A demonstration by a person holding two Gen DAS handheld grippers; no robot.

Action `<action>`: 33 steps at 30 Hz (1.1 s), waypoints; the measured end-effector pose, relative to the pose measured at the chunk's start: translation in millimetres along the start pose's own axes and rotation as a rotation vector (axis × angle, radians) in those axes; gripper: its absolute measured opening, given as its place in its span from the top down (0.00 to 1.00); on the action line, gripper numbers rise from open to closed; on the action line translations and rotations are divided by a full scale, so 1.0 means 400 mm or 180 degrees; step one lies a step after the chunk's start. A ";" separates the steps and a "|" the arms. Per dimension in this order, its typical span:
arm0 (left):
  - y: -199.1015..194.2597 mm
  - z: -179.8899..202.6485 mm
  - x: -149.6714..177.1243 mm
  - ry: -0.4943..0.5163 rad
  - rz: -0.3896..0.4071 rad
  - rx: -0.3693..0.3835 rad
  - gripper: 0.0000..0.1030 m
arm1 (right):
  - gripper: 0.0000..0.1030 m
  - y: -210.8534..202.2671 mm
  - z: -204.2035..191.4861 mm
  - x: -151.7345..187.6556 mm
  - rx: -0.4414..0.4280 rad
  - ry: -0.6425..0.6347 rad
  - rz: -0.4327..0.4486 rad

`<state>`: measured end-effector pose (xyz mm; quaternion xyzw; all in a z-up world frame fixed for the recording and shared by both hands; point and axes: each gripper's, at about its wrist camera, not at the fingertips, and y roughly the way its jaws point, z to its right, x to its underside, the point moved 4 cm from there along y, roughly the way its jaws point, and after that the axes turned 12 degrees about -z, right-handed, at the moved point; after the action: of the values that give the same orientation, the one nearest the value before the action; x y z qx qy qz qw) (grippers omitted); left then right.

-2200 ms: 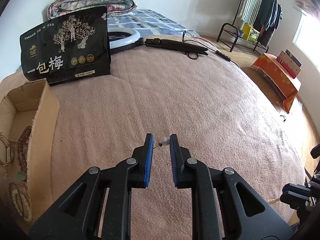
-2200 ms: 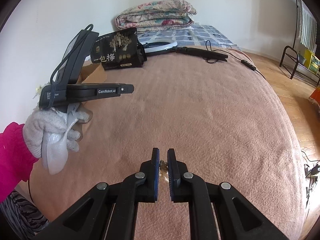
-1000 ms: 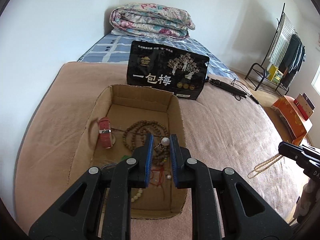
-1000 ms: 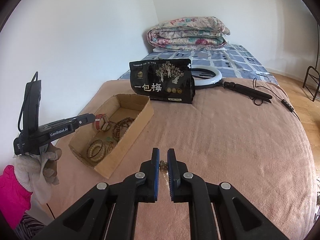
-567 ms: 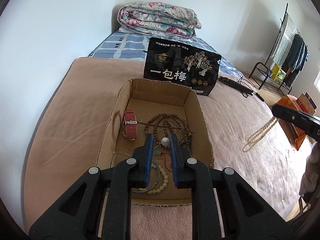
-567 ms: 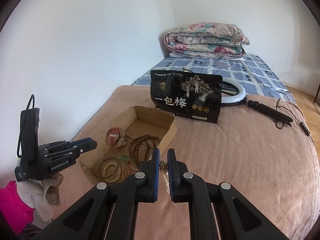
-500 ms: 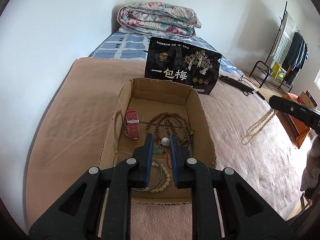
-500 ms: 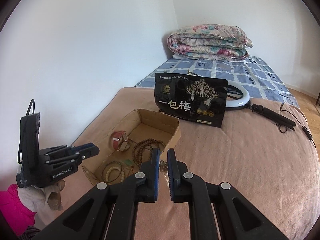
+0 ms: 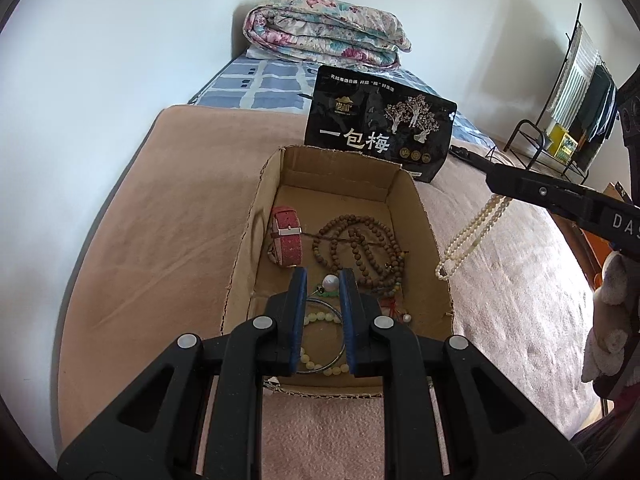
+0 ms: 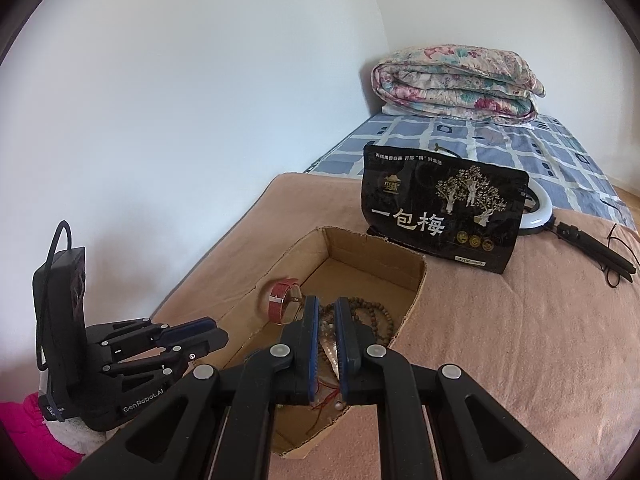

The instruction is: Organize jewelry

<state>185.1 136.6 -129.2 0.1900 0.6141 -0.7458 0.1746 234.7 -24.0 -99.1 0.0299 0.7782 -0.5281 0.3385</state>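
Note:
An open cardboard box [image 9: 425, 216] [image 10: 417, 276] lies on the pink blanket. Inside are a red watch strap [image 9: 286, 236] [image 10: 278, 300], a brown bead necklace [image 9: 356, 244] [image 10: 378, 316] and a pale bead bracelet [image 9: 318, 315] with a thin bangle. My left gripper [image 9: 323, 280] [image 10: 218, 331] hovers over the box's near end, shut on a small white pearl bead [image 9: 330, 282]. My right gripper [image 10: 323, 312] [image 9: 494, 179] is shut on a pearl necklace [image 9: 472, 236] [image 10: 330, 344], which dangles just outside the box's right wall.
A black snack bag [image 9: 380, 136] [image 10: 440, 208] stands behind the box. Further back are a folded floral quilt [image 9: 324, 36], a ring light [image 10: 538, 208] and a black handle with cable [image 10: 596, 248]. A clothes rack [image 9: 560, 132] is off the bed. A gloved hand [image 9: 612, 312] holds the right gripper.
The right gripper has carried the hanging pearl necklace left, up to the box's right wall. The left gripper has edged forward over the box, still holding the pearl bead.

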 end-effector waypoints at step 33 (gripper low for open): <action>-0.130 0.042 0.065 -0.0110 0.0161 -0.0204 0.40 | 0.19 -0.095 0.032 0.084 0.0391 0.0136 0.0029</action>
<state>135.7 129.1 -95.1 0.1869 0.6296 -0.7243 0.2099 199.8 -62.0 -90.3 0.0655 0.7512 -0.5726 0.3218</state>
